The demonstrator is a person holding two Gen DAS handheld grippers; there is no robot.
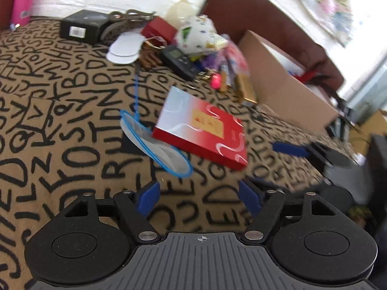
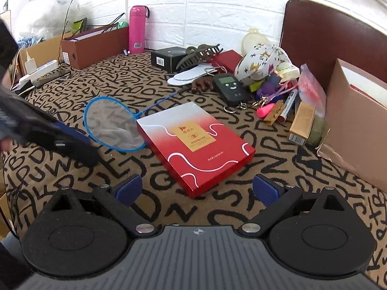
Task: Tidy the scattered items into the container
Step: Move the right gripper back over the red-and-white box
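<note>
The red box (image 2: 196, 147) lies flat on the lettered tabletop (image 2: 72, 181), just ahead of the right tongs (image 2: 197, 189) and the left tongs (image 1: 199, 197); both are spread and empty, the cardboard container (image 2: 358, 125) off right

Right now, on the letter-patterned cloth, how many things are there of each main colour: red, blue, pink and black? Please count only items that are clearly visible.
Red: 2, the flat red and white gift box, the small red box.
Blue: 1, the blue-rimmed mesh net.
Pink: 1, the tall pink bottle.
Black: 2, the black barcode box, the black digital hand scale.
Total: 6.
</note>
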